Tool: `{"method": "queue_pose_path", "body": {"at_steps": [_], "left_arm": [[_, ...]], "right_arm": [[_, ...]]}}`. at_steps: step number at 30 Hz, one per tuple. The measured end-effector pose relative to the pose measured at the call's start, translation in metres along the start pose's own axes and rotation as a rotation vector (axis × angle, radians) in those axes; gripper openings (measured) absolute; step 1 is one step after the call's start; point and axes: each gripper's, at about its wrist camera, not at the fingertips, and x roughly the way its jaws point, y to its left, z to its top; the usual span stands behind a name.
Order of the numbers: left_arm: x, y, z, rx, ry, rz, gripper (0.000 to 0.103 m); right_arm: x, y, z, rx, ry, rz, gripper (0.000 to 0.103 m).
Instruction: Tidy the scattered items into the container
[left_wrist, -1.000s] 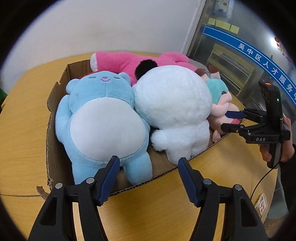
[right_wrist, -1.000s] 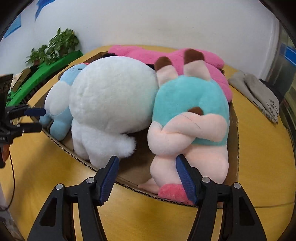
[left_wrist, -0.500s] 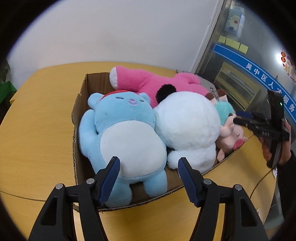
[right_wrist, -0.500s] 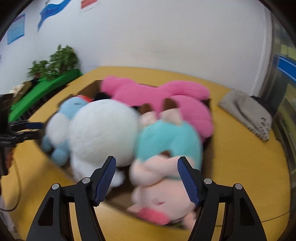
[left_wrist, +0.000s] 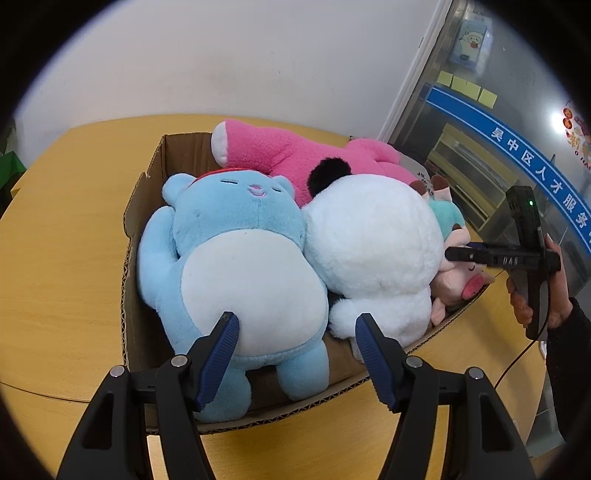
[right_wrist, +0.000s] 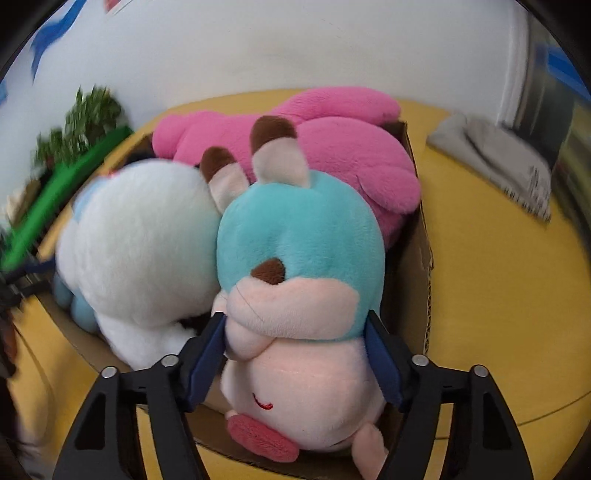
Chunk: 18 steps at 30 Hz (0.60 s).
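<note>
Since a moment ago the right gripper (right_wrist: 295, 332) has pushed in close, and its blue pads now sit on both sides of the teal and pink toy (right_wrist: 295, 288), pressing its soft sides. The left gripper (left_wrist: 297, 345) has come a bit nearer to the cardboard box (left_wrist: 144, 229); its two fingers are wide apart and hold nothing, hanging over the near edge.

All the soft toys lie packed inside the box. The blue bear (left_wrist: 236, 266) lies on its back at the left. The white fluffy toy (left_wrist: 373, 243) is squeezed right beside it. The long pink toy (left_wrist: 280, 151) lies across the far side. The teal and pink toy is at the right end, touching the white one.

The box sits on a round yellow wood table (left_wrist: 62, 236). A white wall (left_wrist: 240, 59) stands behind it. To the right is a glass door with a blue strip (left_wrist: 517, 147) and yellow sticky notes (left_wrist: 467, 86). A grey cloth (right_wrist: 491, 158) lies on the far right of the table, and a green plant (right_wrist: 92, 114) stands at the far left, blurry.
</note>
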Motion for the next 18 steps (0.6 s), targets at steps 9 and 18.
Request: {"method": "queue_pose_path", "body": {"at_steps": [9,18], "left_arm": [[-0.016,-0.021,0.013,0.015,-0.068,-0.039,0.065],[0.037,-0.152,0.102,0.254,-0.076,-0.210,0.065]], "right_arm": [[-0.001,-0.036,-0.006,0.214,0.027,0.170,0.083],[-0.033,0.014,-0.036,-0.102,-0.107,-0.049,0.090]]}}
